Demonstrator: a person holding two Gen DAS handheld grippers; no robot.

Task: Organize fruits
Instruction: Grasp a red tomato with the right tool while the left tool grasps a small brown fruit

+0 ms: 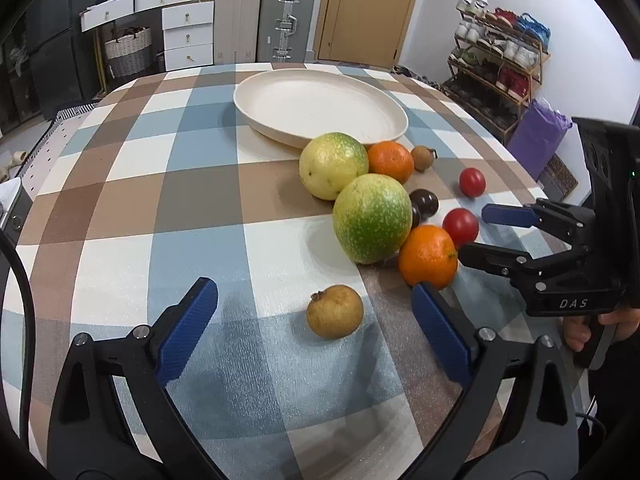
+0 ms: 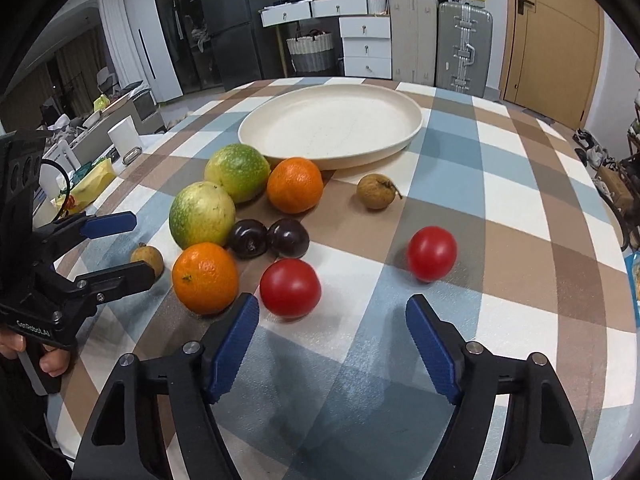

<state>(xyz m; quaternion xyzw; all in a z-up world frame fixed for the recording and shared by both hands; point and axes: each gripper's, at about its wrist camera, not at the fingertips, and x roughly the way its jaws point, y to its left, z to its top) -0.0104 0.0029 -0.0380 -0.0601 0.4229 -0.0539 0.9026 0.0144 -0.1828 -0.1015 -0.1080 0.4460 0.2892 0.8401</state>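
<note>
On the checked tablecloth, in front of an empty cream plate (image 1: 320, 104) (image 2: 332, 124), lie two green-yellow fruits (image 1: 372, 218) (image 1: 333, 165), two oranges (image 2: 205, 278) (image 2: 295, 185), two dark plums (image 2: 288, 238), two red tomatoes (image 2: 290, 288) (image 2: 432, 254) and two small brown fruits (image 1: 335, 312) (image 2: 376, 191). My left gripper (image 1: 312, 287) (image 2: 141, 245) stands open with the near brown fruit just ahead, between its fingers and untouched. My right gripper (image 2: 332, 301) (image 1: 474, 232) is open; the near tomato sits just beyond its left fingertip.
The round table (image 1: 120, 208) drops off on all sides. Behind it stand white drawers (image 1: 188, 36), suitcases (image 1: 284, 20) and a door (image 1: 368, 8). A shoe rack (image 1: 496, 64) is at the right. A hand (image 1: 580, 332) holds the right gripper's handle.
</note>
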